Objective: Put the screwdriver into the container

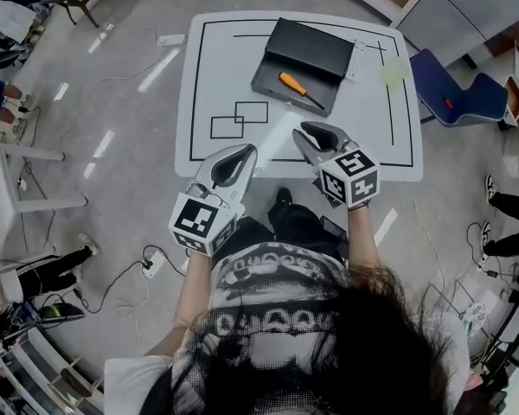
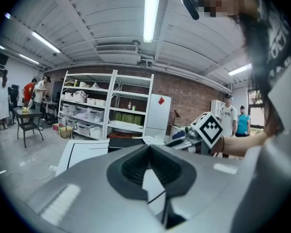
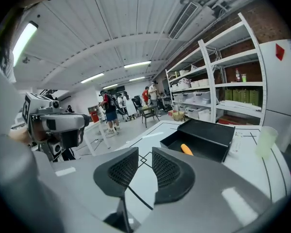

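An orange-handled screwdriver (image 1: 299,88) (image 3: 186,149) lies inside the black container (image 1: 272,80) (image 3: 208,135) at the far middle of the white table (image 1: 216,59). Both grippers hang near the table's front edge, well short of the container. My left gripper (image 1: 246,151) (image 2: 149,147) is shut, its pads meeting at the tips with nothing between them. My right gripper (image 1: 304,130) (image 3: 144,152) points toward the container; a narrow gap shows between its pads and nothing is in it.
A pale green cup (image 1: 394,72) (image 3: 266,140) stands at the table's far right, and a white strip (image 1: 356,59) lies beside the container. A blue chair (image 1: 454,93) sits right of the table. Cables and a power strip (image 1: 170,39) lie on the floor. Shelves (image 2: 106,106) line the wall.
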Demonstrator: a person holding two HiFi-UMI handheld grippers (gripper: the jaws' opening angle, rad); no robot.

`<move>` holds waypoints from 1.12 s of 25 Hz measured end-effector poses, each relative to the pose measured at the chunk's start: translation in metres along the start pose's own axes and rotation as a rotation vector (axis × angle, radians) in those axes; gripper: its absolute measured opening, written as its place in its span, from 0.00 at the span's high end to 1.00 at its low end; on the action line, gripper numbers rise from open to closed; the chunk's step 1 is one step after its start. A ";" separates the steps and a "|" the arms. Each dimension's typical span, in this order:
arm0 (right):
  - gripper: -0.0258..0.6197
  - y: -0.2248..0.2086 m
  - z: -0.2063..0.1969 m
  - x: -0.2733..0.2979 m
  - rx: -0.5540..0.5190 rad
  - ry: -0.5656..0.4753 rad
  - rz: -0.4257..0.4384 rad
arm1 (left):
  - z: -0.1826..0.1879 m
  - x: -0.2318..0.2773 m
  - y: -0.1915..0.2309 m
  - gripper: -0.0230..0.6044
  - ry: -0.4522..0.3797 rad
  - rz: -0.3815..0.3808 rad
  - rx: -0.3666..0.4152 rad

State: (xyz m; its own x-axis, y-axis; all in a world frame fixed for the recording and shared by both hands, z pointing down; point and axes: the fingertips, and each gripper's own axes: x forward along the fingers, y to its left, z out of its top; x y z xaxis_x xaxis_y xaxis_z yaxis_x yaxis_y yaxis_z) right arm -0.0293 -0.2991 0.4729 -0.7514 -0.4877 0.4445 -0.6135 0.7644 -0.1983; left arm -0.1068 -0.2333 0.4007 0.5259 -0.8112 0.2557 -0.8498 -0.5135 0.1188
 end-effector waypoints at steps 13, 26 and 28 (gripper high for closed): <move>0.83 0.107 -0.017 -0.051 0.006 -0.077 -0.053 | -0.033 -0.086 -0.028 0.96 0.012 -0.066 0.001; 0.92 0.162 -0.030 -0.092 0.044 -0.165 -0.077 | -0.051 -0.130 -0.059 0.96 0.011 -0.097 0.015; 0.94 0.165 -0.031 -0.098 0.041 -0.178 -0.083 | -0.053 -0.132 -0.065 0.96 0.013 -0.106 0.023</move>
State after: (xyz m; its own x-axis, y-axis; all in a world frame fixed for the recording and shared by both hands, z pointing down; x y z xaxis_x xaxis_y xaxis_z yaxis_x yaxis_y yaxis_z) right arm -0.0498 -0.1119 0.4237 -0.7264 -0.6181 0.3004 -0.6820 0.7022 -0.2043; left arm -0.1228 -0.0786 0.4098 0.6122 -0.7485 0.2549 -0.7884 -0.6025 0.1241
